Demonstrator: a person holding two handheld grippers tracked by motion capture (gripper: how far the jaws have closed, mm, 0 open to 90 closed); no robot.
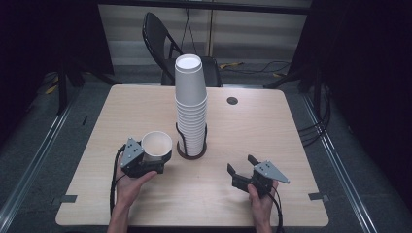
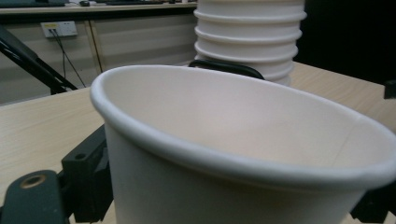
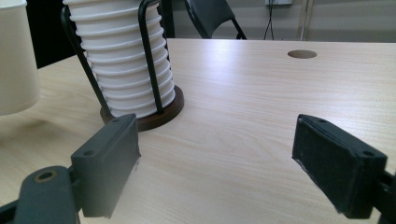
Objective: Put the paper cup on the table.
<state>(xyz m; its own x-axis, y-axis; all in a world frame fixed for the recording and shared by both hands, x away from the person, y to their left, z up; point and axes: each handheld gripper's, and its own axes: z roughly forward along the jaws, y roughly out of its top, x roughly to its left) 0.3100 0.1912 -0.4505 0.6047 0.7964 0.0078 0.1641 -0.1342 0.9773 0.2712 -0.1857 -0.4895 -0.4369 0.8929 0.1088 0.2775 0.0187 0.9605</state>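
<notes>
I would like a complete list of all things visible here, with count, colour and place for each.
single paper cup: one, white, upright in the left gripper, left of the stack
stack of paper cups: one stack, white, upside down, table centre
cup holder: one, brown base with black wire posts, under the stack
table: one, light wood, with a round dark hole
folding chair: one, black, behind the table
left gripper: black, closed on the single cup
right gripper: black, open, nothing between its jaws
hands: two, bottom edge

white paper cup [image 1: 156, 144], white stacked cups [image 1: 190, 104] on a dark brown round base [image 1: 191, 153], pale woodgrain table [image 1: 145, 104], black folding chair [image 1: 160, 36].
</notes>
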